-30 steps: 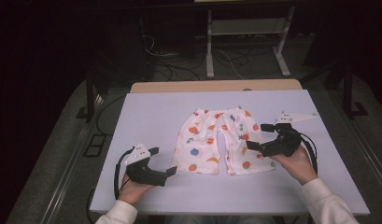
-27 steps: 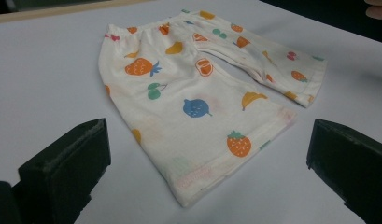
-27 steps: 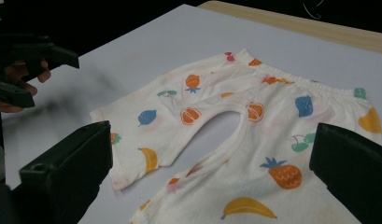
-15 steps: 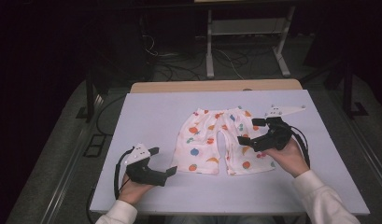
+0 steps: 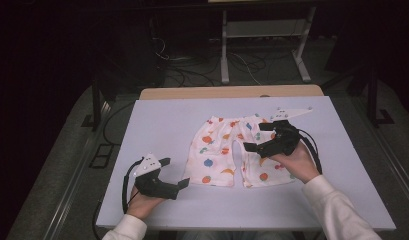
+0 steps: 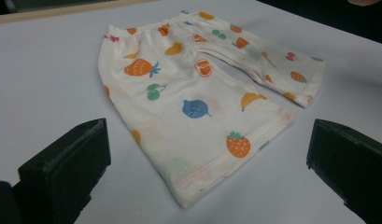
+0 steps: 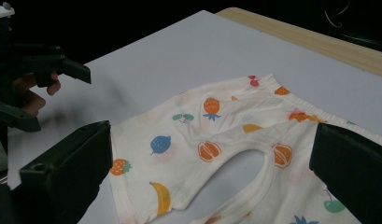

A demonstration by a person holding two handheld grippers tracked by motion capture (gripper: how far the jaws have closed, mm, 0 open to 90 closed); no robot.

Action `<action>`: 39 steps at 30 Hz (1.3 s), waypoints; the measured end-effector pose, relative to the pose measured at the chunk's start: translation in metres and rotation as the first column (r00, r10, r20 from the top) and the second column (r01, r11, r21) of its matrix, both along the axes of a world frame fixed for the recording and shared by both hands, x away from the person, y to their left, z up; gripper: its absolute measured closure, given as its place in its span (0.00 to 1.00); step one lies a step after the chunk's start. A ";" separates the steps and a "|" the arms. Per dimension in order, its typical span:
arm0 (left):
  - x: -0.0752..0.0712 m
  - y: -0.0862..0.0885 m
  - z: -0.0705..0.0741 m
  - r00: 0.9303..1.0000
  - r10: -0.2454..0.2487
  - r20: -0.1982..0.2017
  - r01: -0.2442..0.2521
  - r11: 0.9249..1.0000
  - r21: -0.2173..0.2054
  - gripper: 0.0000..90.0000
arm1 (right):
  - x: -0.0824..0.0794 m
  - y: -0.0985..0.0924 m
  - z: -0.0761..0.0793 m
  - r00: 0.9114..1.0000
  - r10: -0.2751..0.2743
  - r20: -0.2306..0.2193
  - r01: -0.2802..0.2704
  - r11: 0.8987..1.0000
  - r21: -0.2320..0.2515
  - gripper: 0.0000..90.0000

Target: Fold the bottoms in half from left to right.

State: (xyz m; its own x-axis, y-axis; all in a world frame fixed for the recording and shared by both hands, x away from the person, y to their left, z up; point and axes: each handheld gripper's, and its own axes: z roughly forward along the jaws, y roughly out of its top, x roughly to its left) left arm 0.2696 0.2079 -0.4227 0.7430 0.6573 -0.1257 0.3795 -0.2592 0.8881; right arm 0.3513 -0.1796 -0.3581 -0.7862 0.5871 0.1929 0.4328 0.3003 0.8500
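Note:
A pair of small white shorts printed with coloured fruit lies flat mid-table, waistband at the far side. My left gripper rests open on the table just left of the shorts' left leg hem, touching nothing. In the left gripper view the shorts spread out ahead between the wide jaws. My right gripper hovers open over the shorts' right leg, its jaws pointing left. In the right gripper view the shorts lie below the spread jaws, with the crotch gap in the middle.
The pale table sheet has bare room all around the shorts. A wooden strip runs along the far edge. Behind the table, cables and a white stand frame sit on the dark floor. The other gripper shows far off.
My right gripper has moved left from the shorts' right edge to above the right leg. The left gripper has stayed put. The shorts have not moved.

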 end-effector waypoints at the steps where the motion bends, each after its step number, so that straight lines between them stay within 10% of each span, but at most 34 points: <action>1: 0.000 0.000 0.000 1.000 0.000 0.001 0.000 1.000 0.000 0.00 | 0.001 0.002 0.000 1.000 0.001 0.001 -0.001 1.000 -0.002 0.00; 39: 0.002 -0.002 0.000 1.000 -0.017 -0.002 0.017 1.000 -0.006 0.00 | 0.051 0.038 -0.004 0.999 -0.023 -0.038 0.022 0.999 -0.031 0.00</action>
